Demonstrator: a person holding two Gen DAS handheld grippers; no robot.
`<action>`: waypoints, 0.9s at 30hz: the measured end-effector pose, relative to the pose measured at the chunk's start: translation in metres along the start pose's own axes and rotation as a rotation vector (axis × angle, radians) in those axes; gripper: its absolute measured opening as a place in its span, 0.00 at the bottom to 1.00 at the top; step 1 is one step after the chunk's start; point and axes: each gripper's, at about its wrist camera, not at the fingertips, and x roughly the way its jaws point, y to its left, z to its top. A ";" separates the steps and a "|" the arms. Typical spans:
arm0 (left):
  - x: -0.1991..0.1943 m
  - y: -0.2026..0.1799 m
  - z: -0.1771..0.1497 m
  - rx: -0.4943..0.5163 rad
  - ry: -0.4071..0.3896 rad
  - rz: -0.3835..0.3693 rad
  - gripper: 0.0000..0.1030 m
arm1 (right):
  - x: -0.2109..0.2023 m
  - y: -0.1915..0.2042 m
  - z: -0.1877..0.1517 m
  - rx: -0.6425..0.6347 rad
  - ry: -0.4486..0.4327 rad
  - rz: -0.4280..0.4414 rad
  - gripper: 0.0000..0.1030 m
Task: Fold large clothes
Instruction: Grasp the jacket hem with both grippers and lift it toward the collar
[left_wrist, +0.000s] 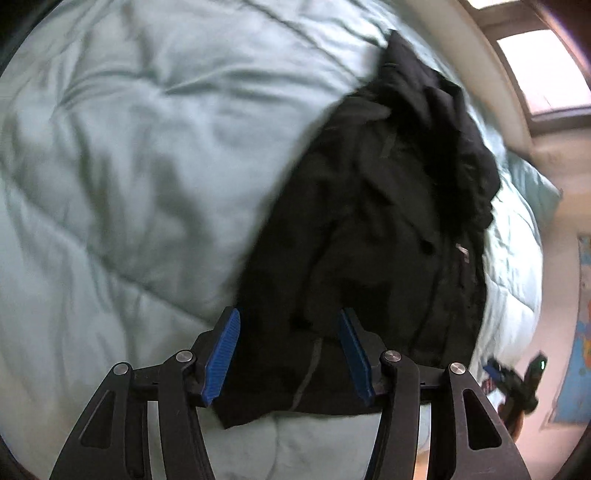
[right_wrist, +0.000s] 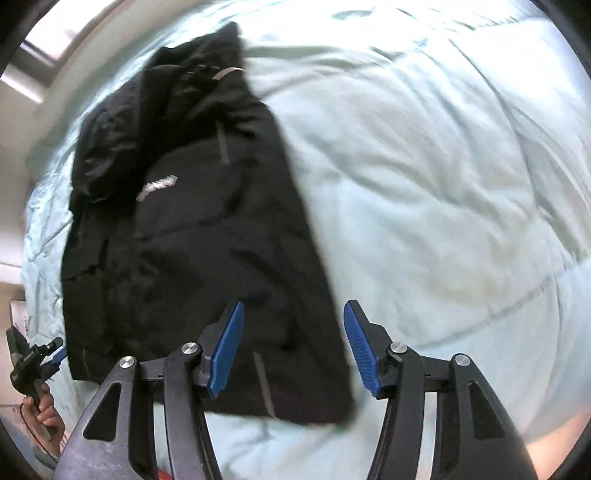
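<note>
Jaws of both grippers apart above black jacket (left_wrist: 369, 221) hem.

A: Left gripper (left_wrist: 290, 350), what did it look like?
B: Black linkage arms w/ triangular cutouts, round silver pivot screws, two ribbed blue pads (left_wrist: 222, 356).
A: Right gripper (right_wrist: 293, 347) same?
B: Same build: black arms, silver screws, ribbed blue pads (right_wrist: 226, 349). Seen small from the other cam, each unit was black w/ a blue tip; right one showed a tiny green light.
A: Any skin?
B: Left hand (right_wrist: 46, 410), bare, light brown, fingers on a black handle. No markings legible; pics blurry.
</note>
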 end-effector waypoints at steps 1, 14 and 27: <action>0.001 0.006 -0.004 -0.023 -0.003 -0.010 0.55 | 0.000 -0.007 -0.005 0.007 0.004 -0.011 0.58; 0.010 -0.003 -0.032 0.063 0.005 -0.046 0.15 | 0.055 -0.040 -0.044 0.078 0.126 0.109 0.56; 0.014 -0.022 -0.054 0.076 0.013 -0.110 0.15 | 0.029 -0.013 -0.043 -0.081 0.068 0.173 0.31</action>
